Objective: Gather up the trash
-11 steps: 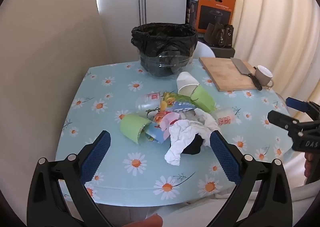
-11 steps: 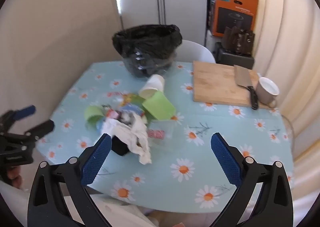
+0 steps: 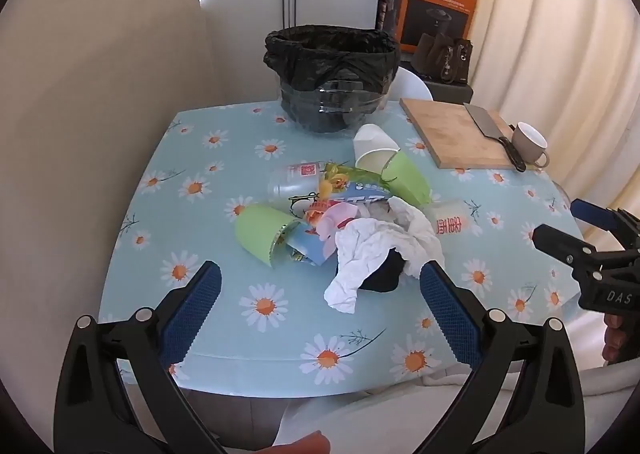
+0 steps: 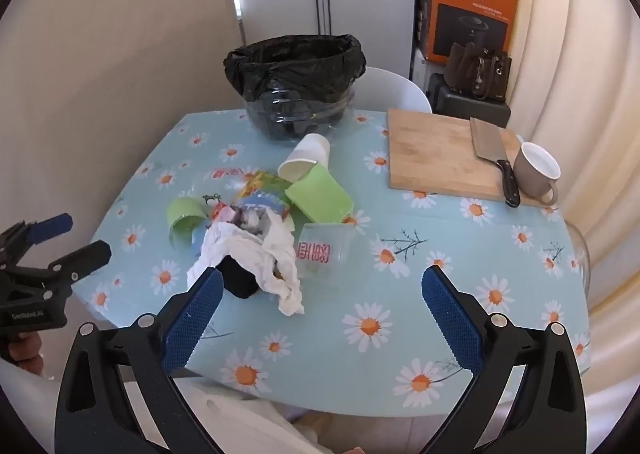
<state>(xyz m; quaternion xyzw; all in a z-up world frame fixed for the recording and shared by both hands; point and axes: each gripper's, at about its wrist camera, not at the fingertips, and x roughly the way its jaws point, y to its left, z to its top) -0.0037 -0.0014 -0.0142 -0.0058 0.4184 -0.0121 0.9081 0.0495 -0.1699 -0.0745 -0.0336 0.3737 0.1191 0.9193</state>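
Carefully: your left gripper (image 3: 320, 294) and right gripper (image 4: 320, 294) both gape wide, empty. The trash pile (image 3: 352, 214) sits at twelve o'clock; grabbing the crumpled tissue (image 3: 376, 246) could scatter cups.

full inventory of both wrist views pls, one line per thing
bin: 1, clear with black liner, far side of table
table: 1, light blue daisy cloth
green cups: 2, lying in the trash pile
white paper cup: 1, on its side, near bin
clear plastic cups: 2, red print, pile edges
crumpled tissue: 1, white, front of pile
wrappers: several, colourful, pile middle
cutting board: 1, wood, right
cleaver: 1, on board
mug: 1, grey-beige, beside board
orange box: 1, background
left tool: open, empty
right tool: open, empty
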